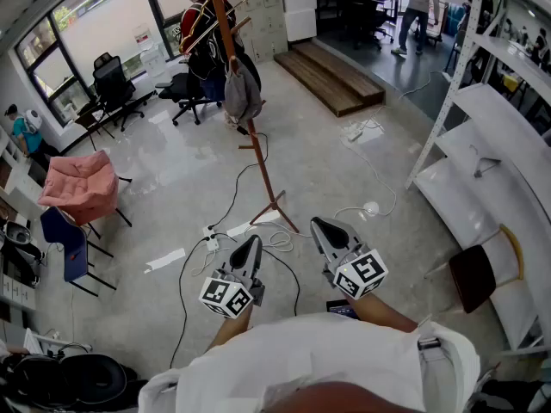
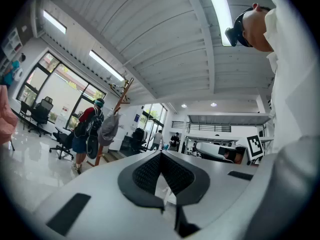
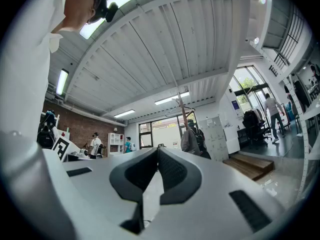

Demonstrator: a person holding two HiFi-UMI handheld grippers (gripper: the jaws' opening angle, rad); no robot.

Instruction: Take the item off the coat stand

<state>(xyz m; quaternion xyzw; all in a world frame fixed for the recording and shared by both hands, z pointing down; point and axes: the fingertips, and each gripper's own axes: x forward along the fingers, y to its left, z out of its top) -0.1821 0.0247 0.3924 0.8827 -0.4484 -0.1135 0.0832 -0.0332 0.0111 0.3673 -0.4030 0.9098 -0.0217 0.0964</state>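
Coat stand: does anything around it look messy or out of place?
Loose black and white cables sprawl over the floor at the feet of the brown wooden coat stand, a likely trip hazard. The grey garment hangs on it normally.

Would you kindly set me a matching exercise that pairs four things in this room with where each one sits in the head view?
Things:
1. grey garment
2. pink padded chair
3. low wooden platform
4. white metal shelving unit

Places:
A. along the right edge
B. on the floor at the left
C. hanging on the brown wooden coat stand
D. top centre, beyond the stand

Pairs: 1-C; 2-B; 3-D; 4-A.
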